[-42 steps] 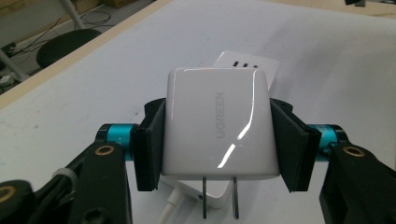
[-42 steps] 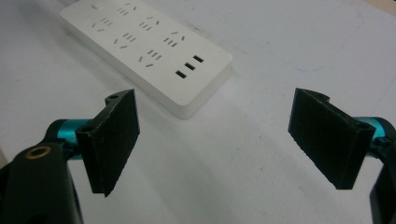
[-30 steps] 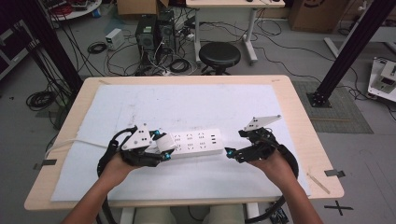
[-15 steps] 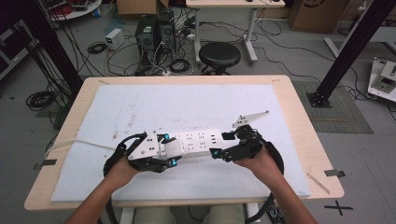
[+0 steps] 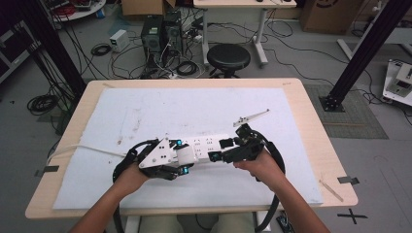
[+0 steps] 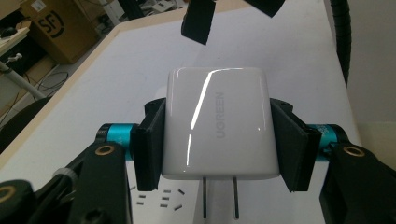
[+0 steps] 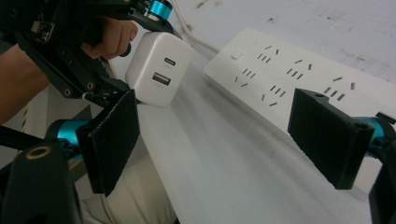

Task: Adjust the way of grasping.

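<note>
High cam overhead, gripper cams close, sharing charger point(image 6: 219, 123)

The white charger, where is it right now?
The charger is clamped between the left gripper's pads, prongs pointing down, at the left end of the power strip near the table's middle in the high view.

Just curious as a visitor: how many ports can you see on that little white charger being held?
2, both on the end face of the white charger that the left tool grips: an oval port above, a rectangular port below. Other faces may hide more.
</note>
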A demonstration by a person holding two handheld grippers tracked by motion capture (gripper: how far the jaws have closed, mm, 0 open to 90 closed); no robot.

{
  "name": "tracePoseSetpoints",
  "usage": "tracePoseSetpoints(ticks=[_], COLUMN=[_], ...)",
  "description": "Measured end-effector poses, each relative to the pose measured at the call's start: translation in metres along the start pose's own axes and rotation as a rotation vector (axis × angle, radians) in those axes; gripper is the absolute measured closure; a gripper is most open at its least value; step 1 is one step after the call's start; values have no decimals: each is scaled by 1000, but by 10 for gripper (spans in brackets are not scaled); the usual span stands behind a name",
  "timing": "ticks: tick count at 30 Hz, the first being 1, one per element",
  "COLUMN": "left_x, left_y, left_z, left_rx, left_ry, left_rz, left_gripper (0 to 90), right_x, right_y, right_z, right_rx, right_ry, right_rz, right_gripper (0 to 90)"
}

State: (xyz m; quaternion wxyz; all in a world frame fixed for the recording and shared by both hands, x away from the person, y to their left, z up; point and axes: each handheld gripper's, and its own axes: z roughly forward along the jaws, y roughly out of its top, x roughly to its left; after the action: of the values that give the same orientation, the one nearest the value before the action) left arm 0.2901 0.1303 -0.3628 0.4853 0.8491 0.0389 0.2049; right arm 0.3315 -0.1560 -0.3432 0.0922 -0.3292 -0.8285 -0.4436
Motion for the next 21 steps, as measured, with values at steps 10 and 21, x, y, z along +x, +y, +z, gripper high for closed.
tracePoseSetpoints(ticks=[10, 21], left_x=[-2, -3], left_y=[4, 7], left_z=[12, 20], left_rx=[-22, -57], left_ry=[-16, -18], left_rz=[9, 12], left_gripper=[425, 425], right_x=[-2, -6], right_y=[5, 8], right_z=[7, 17], right_rx=[22, 64], right_ry=[116, 235], right_rz=[83, 198], right_gripper=[170, 208])
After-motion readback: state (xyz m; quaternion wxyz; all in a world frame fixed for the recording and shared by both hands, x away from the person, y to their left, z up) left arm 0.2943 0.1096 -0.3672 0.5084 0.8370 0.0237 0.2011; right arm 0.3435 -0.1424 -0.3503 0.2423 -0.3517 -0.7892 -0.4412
